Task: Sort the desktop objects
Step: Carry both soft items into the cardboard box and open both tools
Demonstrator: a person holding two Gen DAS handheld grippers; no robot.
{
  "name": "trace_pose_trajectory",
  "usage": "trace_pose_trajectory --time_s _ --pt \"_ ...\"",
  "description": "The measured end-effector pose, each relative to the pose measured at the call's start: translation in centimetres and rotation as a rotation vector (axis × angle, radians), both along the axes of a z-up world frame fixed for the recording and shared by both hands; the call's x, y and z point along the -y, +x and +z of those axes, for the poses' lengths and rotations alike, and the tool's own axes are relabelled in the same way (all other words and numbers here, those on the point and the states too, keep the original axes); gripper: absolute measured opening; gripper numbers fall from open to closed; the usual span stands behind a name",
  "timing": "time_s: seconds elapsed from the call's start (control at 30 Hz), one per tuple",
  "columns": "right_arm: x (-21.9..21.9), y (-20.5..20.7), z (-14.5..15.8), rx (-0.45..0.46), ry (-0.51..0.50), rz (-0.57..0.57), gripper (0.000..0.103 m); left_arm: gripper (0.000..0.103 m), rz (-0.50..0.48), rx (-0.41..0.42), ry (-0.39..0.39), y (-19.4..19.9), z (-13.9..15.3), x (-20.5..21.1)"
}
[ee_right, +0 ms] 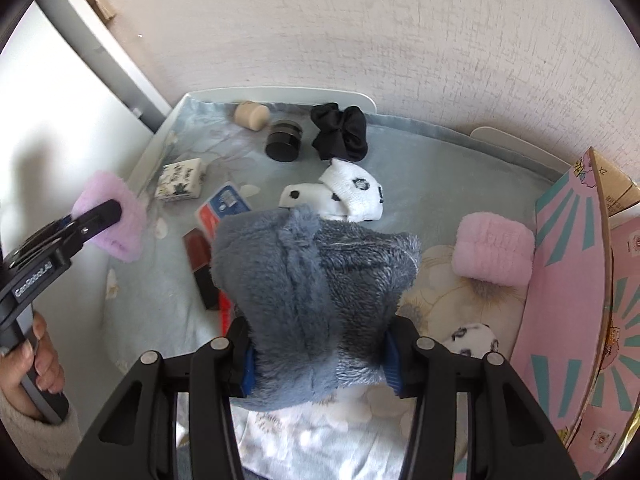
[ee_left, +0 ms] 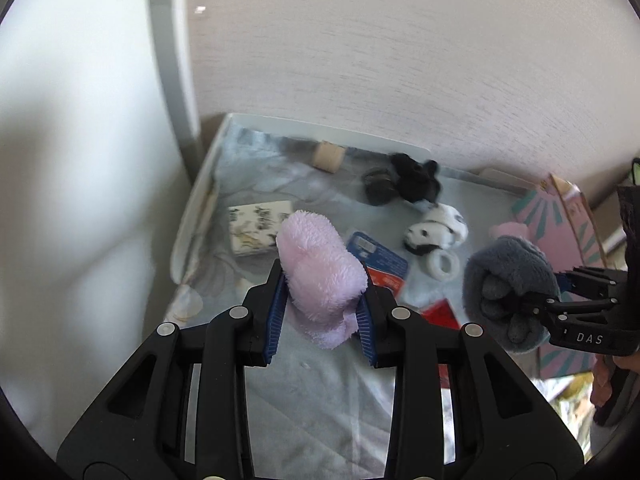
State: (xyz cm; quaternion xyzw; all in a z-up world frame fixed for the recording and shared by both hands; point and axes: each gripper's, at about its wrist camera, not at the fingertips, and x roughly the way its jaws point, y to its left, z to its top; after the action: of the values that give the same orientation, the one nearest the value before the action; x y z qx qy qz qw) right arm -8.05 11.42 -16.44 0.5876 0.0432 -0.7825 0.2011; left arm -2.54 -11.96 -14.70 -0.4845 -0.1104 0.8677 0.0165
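Nearby, a black scrunchie (ee_right: 340,132) touches a dark jar (ee_right: 283,141).

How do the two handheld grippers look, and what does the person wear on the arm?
Both the left gripper and right gripper are black plastic frames with silver screws and blue ribbed pads. White lettering marks their sides. A fluffy cream sleeve covers the person's left wrist.

We see fluffy lilac fleece (ee_left: 320,276) between our left claw's (ee_left: 322,320) ribbed blue pads, shaggy grey plush (ee_right: 316,292) in the right claw (ee_right: 320,364), smooth printed cloth (ee_right: 152,300) beneath.
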Motion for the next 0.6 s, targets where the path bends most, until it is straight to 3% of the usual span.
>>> trace_pose_trajectory --time_s 0.27,0.6 --pt "-0.4 1.0 1.6 0.016 -0.014 0.052 0.045 0.029 -0.099 -0.001 0.024 -0.9 2.0 -2.6" --pt "-2.3 1.2 5.4 -0.053 0.001 0.082 0.045 0.029 -0.243 -0.061 -0.029 -2.8 5.9 -7.4"
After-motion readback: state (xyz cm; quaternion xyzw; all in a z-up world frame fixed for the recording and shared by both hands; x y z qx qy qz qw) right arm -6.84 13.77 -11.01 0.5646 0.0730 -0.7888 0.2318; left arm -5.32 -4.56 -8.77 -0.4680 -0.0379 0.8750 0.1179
